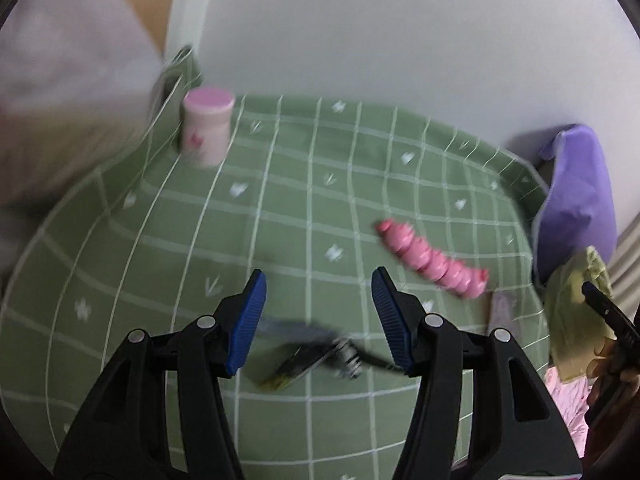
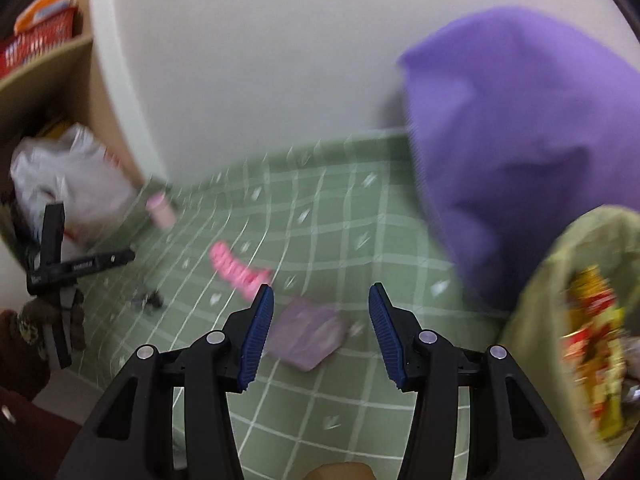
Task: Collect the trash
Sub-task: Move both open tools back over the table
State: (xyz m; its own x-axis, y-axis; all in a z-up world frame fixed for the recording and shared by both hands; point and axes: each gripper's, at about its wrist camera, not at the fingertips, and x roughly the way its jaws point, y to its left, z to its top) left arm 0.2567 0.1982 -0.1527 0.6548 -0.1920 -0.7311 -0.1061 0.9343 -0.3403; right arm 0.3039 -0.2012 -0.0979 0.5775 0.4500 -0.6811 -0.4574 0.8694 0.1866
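My left gripper hangs open over a green checked tablecloth. A dark wrapper with a small metal piece lies on the cloth below its blue pads, untouched. To its right lies a pink ribbed piece. My right gripper is open too, just above a pale purple wrapper that lies flat on the cloth. The pink ribbed piece sits left of it. An olive-green bag holding red and yellow wrappers stands at the right edge. Both views are motion-blurred.
A pink-lidded jar stands at the cloth's far left corner. A purple cloth rises at the right, against the white wall. A white plastic bag and a shelf with a red box are at the left.
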